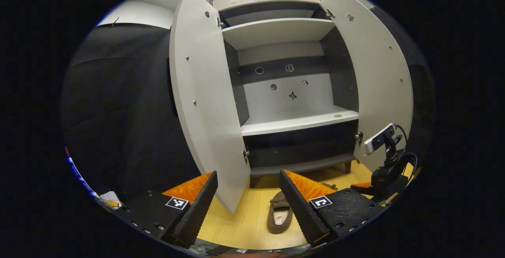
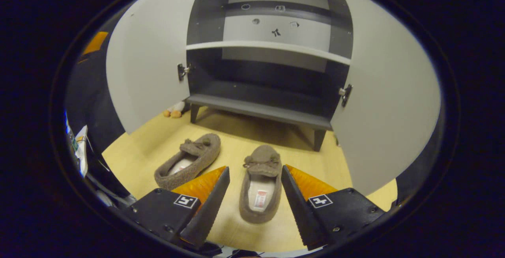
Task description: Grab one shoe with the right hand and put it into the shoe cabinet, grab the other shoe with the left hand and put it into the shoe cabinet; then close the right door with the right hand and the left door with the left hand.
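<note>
My right gripper [image 2: 252, 189] is spread wide with nothing in it, and the right shoe [image 2: 260, 183] lies on the floor [image 2: 130, 151] between its fingers, untouched as far as I can see. That shoe's long axis runs straight away from me, heel near, toe toward the cabinet [image 2: 268, 108]. Just left of it the left shoe [image 2: 188, 160] lies apart, angled, its toe turned up and to the right toward the cabinet.

My left gripper [image 1: 248, 195] is also spread wide and empty. In its view one shoe [image 1: 279, 214] lies on the floor [image 1: 244, 222] between the fingers, heel near, toe toward the cabinet [image 1: 300, 167].

Beyond the shoes the cabinet stands with the left door [image 1: 205, 104] and the right door [image 1: 375, 84] both swung open. The lower shelf [image 2: 256, 110] is bare.
</note>
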A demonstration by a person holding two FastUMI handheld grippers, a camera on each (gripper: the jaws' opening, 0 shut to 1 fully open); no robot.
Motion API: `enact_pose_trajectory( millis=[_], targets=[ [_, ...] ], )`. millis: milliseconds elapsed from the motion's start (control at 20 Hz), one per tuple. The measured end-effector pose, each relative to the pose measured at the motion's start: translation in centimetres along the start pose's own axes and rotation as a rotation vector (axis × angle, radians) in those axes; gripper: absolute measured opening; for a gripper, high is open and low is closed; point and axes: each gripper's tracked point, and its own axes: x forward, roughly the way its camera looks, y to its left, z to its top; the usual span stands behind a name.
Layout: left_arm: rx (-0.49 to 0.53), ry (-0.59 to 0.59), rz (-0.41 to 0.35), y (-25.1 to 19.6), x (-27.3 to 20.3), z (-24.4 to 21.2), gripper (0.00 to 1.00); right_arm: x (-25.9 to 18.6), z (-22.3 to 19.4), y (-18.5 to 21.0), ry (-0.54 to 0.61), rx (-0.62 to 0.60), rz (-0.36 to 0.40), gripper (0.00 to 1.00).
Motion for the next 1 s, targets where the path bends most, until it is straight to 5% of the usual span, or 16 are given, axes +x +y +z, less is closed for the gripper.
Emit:
enact_pose_trajectory(
  millis=[450, 650, 800, 900, 1000],
  targets=[
    [0.042, 0.041, 0.036, 1.2, -1.4, -1.9, 0.95, 6.4, -3.6, 1.1, 0.15, -0.02, 0.013, 0.83],
    [0.057, 0.066, 0.032, 1.3, -1.5, -2.5, 0.96, 8.3, -4.9, 0.3, 0.174, -0.148, -0.097, 0.68],
    [0.071, 0.068, 0.028, 1.3, -1.8, -2.9, 0.95, 8.7, -5.5, 0.4, 0.182, -0.246, -0.148, 0.29],
    [0.073, 0.075, 0.02, 1.2, -1.8, -3.3, 0.95, 8.6, -5.3, 0.5, 0.181, -0.288, -0.166, 0.12],
    [0.076, 0.078, 0.012, 1.1, -1.9, -3.5, 0.95, 8.5, -5.3, 0.4, 0.187, -0.299, -0.171, 0.09]
  ],
)
